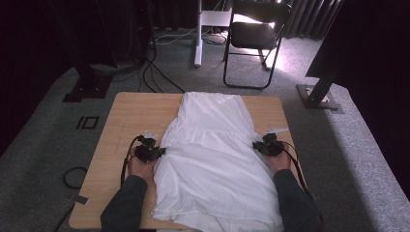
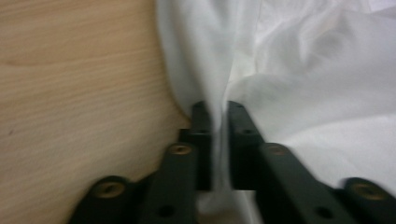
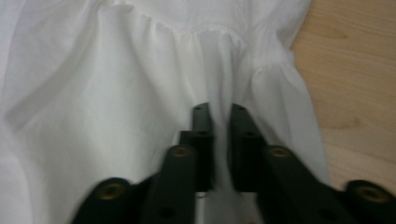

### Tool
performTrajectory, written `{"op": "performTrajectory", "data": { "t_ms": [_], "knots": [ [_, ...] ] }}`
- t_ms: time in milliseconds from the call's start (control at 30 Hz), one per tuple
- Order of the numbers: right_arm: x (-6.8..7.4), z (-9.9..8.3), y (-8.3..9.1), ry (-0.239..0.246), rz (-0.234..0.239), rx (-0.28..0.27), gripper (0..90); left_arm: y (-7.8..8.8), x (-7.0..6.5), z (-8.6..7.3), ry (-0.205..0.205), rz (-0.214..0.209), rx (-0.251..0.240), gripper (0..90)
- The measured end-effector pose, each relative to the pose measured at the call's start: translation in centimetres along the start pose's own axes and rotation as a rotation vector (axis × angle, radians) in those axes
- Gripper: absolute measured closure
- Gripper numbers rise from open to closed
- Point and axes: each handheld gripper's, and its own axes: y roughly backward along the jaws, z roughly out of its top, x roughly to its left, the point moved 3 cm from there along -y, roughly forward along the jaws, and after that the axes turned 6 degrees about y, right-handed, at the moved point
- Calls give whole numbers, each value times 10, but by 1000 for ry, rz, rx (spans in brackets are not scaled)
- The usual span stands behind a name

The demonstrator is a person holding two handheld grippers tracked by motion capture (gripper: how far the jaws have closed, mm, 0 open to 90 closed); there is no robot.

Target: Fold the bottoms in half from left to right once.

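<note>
Both forearms in dark sleeves reached forward from the near edge of the wooden tabletop (image 1: 130, 113), one on each side of a white dress (image 1: 212, 154) spread flat along its middle. The left gripper (image 1: 153, 152) sat at the dress's left edge, turned inward, its jaws clenched on a pinched fold of the fabric. The right gripper (image 1: 261, 146) mirrored it at the right edge, near the gathered seam, jaws likewise clamped on the cloth.

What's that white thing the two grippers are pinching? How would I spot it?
Look at the wooden table in the middle of the grey carpet. Spread over it lies a white dress, gathered at a seam. It is the table's one piece of cloth, clamped at its sides by the left gripper and right gripper.
</note>
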Motion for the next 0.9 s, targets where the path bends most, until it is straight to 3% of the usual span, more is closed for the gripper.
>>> {"op": "performTrajectory", "data": {
  "t_ms": [267,300,433,500,633,700,767,833,900],
  "knots": [
    [14,-14,13,-14,-11,10,878,24,6,-22,-26,26,-15,886],
    [17,-16,15,-15,-8,11,879,38,8,-32,-24,35,-30,886],
    [45,-39,36,-9,14,12,879,62,3,-52,-69,73,-50,886],
    [54,-50,46,-10,20,6,879,74,0,-64,-66,74,-63,886],
    [63,-63,73,-18,-2,-77,880,96,-3,-83,-41,46,-96,887],
    [62,-64,90,-38,-26,-137,882,102,-6,-88,-44,26,-97,885],
    [60,-67,101,-60,-62,-164,885,104,-10,-92,-59,16,-94,874],
    [55,-72,100,-70,-86,-135,884,104,-12,-92,-61,2,-90,788],
    [49,-79,92,-92,-81,-66,821,105,-10,-89,-58,2,-111,607]
  ]
}}
